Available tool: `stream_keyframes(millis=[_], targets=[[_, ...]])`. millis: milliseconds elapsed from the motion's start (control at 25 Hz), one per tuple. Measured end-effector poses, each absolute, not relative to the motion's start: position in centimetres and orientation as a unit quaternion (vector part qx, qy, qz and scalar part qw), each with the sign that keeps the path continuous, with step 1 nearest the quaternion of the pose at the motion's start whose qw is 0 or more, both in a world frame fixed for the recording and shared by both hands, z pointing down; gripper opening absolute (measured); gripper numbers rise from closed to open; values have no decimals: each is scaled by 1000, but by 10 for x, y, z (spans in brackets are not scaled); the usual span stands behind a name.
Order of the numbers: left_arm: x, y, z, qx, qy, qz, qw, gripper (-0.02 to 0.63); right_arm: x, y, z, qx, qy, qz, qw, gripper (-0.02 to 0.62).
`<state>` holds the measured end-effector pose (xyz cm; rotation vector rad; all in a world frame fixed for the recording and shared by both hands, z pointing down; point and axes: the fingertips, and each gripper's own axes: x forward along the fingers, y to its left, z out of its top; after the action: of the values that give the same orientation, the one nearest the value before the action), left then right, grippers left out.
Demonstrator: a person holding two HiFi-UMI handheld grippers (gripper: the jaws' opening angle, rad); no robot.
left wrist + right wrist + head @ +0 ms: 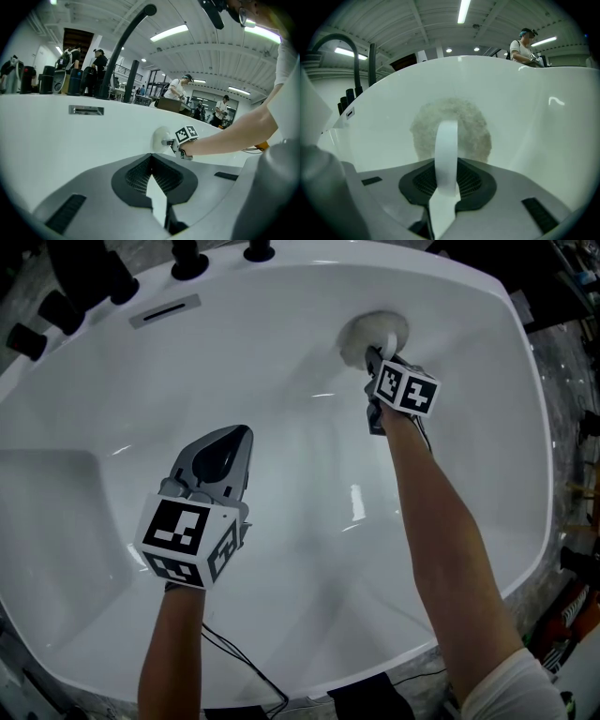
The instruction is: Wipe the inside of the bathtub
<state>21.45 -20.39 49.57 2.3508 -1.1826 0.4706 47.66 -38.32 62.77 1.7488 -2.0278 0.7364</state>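
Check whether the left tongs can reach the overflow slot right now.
Probably yes: left tongs hang shut and empty, only bare tub wall lies toward the overflow slot, and the right tongs hold a pad aside.

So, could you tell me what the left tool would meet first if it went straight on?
Probably the bare tub wall, just left of the pad; depth is unclear.

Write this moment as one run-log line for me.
right hand-held gripper: shut on white strap of round pad, pad against bathtub wall | left hand-held gripper: shut, empty, inside bathtub
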Motion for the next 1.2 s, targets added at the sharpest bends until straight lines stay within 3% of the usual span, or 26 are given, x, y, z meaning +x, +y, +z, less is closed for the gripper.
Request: stream_keyframes(millis=[1200], targets=[[42,-184,500,816,-479,182,268,9,206,-334,608,564,-756,272,190,91]])
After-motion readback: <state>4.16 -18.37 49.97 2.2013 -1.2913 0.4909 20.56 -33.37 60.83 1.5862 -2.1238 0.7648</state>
